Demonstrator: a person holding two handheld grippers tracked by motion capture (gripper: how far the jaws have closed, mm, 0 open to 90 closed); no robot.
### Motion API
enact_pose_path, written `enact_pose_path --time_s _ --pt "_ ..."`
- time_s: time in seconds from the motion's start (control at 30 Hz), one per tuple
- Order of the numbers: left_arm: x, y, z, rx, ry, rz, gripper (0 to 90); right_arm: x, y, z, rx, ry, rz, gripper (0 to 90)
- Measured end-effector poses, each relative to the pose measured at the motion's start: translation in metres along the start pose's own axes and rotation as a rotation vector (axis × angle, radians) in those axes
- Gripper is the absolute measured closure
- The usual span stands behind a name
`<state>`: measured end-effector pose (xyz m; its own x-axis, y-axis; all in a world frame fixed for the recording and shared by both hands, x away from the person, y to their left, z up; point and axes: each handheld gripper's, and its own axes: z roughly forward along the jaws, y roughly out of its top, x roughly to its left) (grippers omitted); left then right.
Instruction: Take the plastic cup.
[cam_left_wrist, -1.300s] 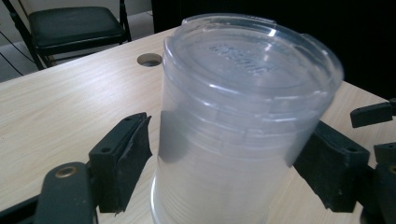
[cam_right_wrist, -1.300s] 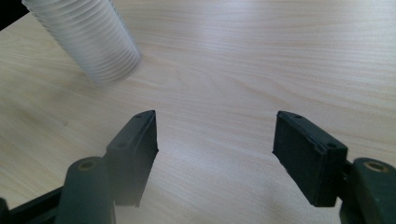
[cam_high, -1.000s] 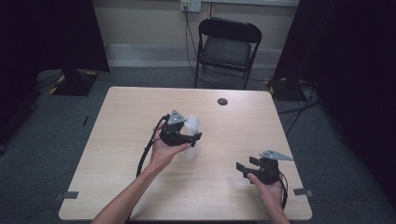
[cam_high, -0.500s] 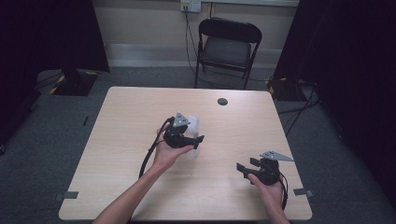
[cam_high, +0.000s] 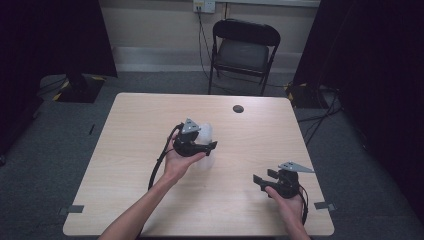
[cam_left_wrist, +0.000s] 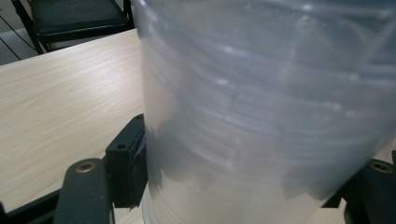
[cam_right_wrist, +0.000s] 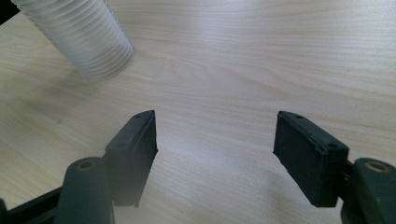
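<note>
A translucent ribbed stack of clear plastic cups (cam_high: 206, 133) stands near the middle of the wooden table (cam_high: 135, 130). My left gripper (cam_high: 205, 143) has just been closing its jaws on it. In the left gripper view the stack (cam_left_wrist: 261, 84) sits between the jaws of that gripper (cam_left_wrist: 252, 156), with the left pad (cam_left_wrist: 140, 163) pressed against its wall. My right gripper (cam_high: 264, 177) rests near the table's front right, open, with bare wood between the jaws. In the right gripper view the same gripper (cam_right_wrist: 215, 140) faces the lower end of the stack (cam_right_wrist: 88, 39) farther off.
A small black round object (cam_high: 238, 108) lies near the table's far edge. A black folding chair (cam_high: 244, 47) stands behind the table. The left gripper's cable (cam_high: 159, 165) trails along the forearm. Dark curtains hang on both sides.
The left gripper's jaws have closed in around the cup stack. Both hands have stayed where they were.
</note>
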<state>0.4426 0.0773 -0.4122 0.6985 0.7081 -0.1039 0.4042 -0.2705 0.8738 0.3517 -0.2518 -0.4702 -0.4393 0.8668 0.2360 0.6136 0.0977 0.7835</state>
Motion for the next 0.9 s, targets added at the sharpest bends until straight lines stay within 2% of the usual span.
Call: enact_pose_path --time_s 0.07,0.13,0.27,0.63,0.9 --pt "-0.001 0.001 0.000 0.001 0.008 0.010 29.8 0.000 0.000 0.000 0.000 -0.001 0.000 30.3" --pt "-0.002 0.002 -0.001 -0.011 0.008 0.000 30.0 0.000 0.000 0.000 0.000 -0.003 0.002 30.3" --pt "-0.003 0.006 -0.004 -0.020 0.010 0.007 30.5 0.000 0.000 -0.001 0.001 -0.002 0.001 30.3" --pt "-0.003 0.014 -0.013 -0.062 -0.013 -0.033 31.3 0.000 -0.001 -0.002 -0.004 -0.006 0.001 30.3" --pt "-0.005 0.017 -0.016 -0.081 0.001 -0.042 31.9 0.000 -0.001 -0.002 -0.002 -0.006 0.003 30.3"
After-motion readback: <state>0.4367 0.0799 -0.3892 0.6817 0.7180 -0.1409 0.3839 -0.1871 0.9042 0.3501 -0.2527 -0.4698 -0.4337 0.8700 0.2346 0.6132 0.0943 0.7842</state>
